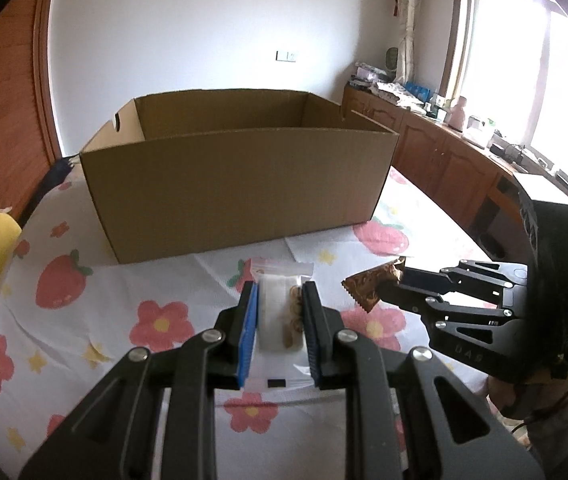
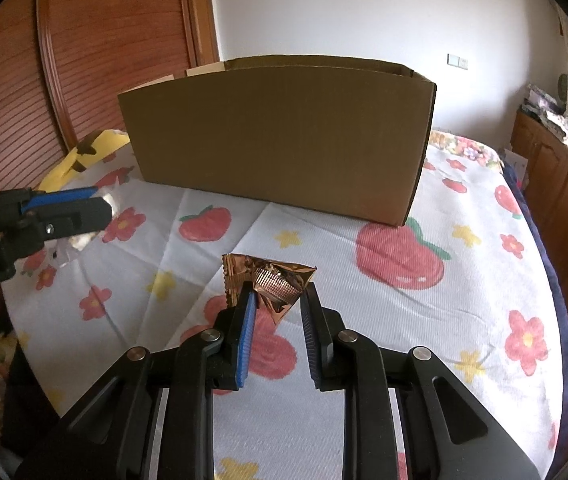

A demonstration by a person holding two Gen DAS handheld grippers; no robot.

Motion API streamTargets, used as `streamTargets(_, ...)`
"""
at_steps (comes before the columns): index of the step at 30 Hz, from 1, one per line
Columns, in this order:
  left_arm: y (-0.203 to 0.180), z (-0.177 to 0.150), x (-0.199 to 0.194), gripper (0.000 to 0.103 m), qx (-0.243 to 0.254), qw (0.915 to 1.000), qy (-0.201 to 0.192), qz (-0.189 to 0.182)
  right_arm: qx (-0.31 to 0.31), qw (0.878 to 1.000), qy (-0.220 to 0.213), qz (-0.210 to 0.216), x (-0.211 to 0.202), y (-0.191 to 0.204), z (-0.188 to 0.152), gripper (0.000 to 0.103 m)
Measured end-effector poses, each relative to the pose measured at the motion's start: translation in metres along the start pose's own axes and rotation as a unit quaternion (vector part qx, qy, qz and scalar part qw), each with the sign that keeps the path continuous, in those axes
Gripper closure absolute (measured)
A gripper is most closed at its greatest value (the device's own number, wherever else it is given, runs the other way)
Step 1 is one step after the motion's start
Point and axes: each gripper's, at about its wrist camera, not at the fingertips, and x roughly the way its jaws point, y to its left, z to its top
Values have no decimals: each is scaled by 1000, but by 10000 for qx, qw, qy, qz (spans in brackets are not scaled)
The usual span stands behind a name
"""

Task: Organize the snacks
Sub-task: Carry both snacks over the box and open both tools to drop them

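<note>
**Two snacks up, box ahead**

My left gripper (image 1: 279, 294) clamps a clear biscuit packet (image 1: 281, 312); my right gripper (image 2: 277, 294) pinches a bronze foil wrapper (image 2: 271, 280). Both hang above the flowered sheet (image 2: 424, 320), the open cardboard box (image 1: 239, 184) just beyond.

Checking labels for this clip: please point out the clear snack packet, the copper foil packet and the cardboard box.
clear snack packet (image 1: 279, 316), left wrist view, middle of packet between the pads.
copper foil packet (image 2: 271, 284), right wrist view, crinkled centre.
cardboard box (image 1: 235, 192), left wrist view, near wall.

A strawberry-print sheet (image 2: 384, 320) lies beside wooden cabinets (image 1: 436, 156) under a window (image 1: 524, 80).
</note>
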Motion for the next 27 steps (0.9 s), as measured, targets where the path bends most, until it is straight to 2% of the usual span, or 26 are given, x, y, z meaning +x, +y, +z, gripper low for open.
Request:
streamTargets(6, 6, 16, -5, 83, 74, 9999, -136, 43, 10, 9998, -149, 110, -12, -1, 16, 82)
streamTargets(16, 23, 61, -8, 83, 235, 9986, -422, 198, -301, 9972, -678, 55, -36, 2, 77, 82)
streamTargets(27, 42, 124, 4, 83, 333, 9959, -825, 157, -409, 9942, -997, 53, -27, -5, 131, 82)
